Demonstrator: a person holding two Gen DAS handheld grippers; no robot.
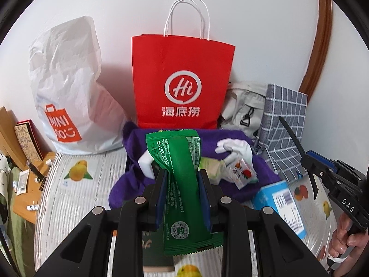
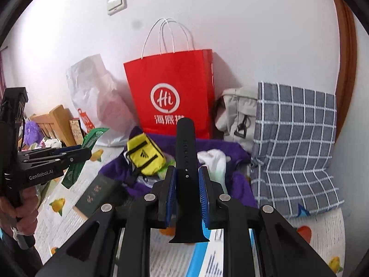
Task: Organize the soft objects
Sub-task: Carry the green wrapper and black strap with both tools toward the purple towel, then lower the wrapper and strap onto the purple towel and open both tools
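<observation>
My left gripper (image 1: 182,175) is shut on a green snack packet (image 1: 177,161), which stands up between the blue pads. In the right wrist view, that left gripper (image 2: 85,152) shows at the left edge with the green packet (image 2: 92,136) in it. My right gripper (image 2: 187,173) is shut on a black watch strap (image 2: 186,147) that points up and away. Both are held above a purple cloth (image 1: 230,143) heaped with soft items: a white glove (image 1: 237,147), a yellow pouch (image 2: 145,157) and a small fruit-print sachet (image 1: 244,173).
A red paper bag (image 1: 182,80) stands against the wall behind the cloth, with a white plastic bag (image 1: 66,80) to its left. A beige bag (image 1: 244,106) and a grey checked cushion (image 2: 293,138) lie at the right. A blue-white box (image 1: 281,203) and a dark green booklet (image 2: 99,194) rest on the fruit-print cover (image 1: 78,173).
</observation>
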